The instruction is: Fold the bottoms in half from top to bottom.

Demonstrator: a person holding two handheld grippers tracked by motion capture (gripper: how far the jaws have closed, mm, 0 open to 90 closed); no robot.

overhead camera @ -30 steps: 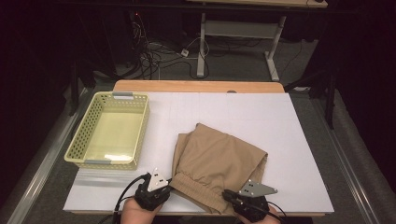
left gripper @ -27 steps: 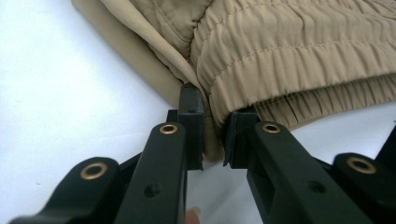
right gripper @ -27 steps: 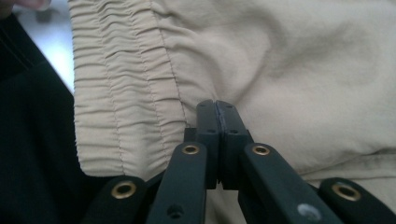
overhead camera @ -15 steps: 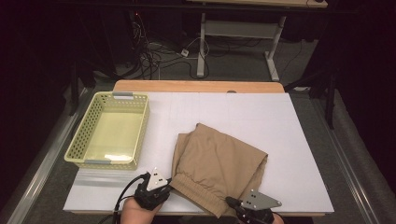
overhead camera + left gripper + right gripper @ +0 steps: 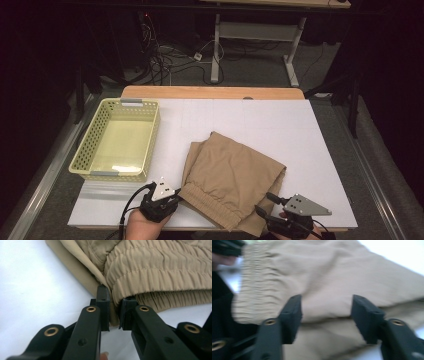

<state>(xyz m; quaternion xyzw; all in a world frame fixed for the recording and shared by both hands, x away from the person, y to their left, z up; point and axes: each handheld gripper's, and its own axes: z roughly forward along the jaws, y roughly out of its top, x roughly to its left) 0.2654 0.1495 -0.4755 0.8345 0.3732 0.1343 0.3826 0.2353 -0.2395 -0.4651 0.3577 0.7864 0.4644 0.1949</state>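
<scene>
Shorts waistband pinched in left claw; right claw blurred, jaws just opened.

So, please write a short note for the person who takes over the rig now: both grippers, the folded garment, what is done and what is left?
Left gripper: shut on the elastic waistband of the tan garment, at its near left corner.
Right gripper: its jaws have just been opening; they stand apart over the cloth at the near right corner, gripping nothing.
Garment: folded, lying on the white table, its near edge at the table's front.
Yellow basket: at the left, nothing in it.
Done: garment folded.
Left: probably one more fold or moving it to the basket; the right gripper must grip again first.
</scene>
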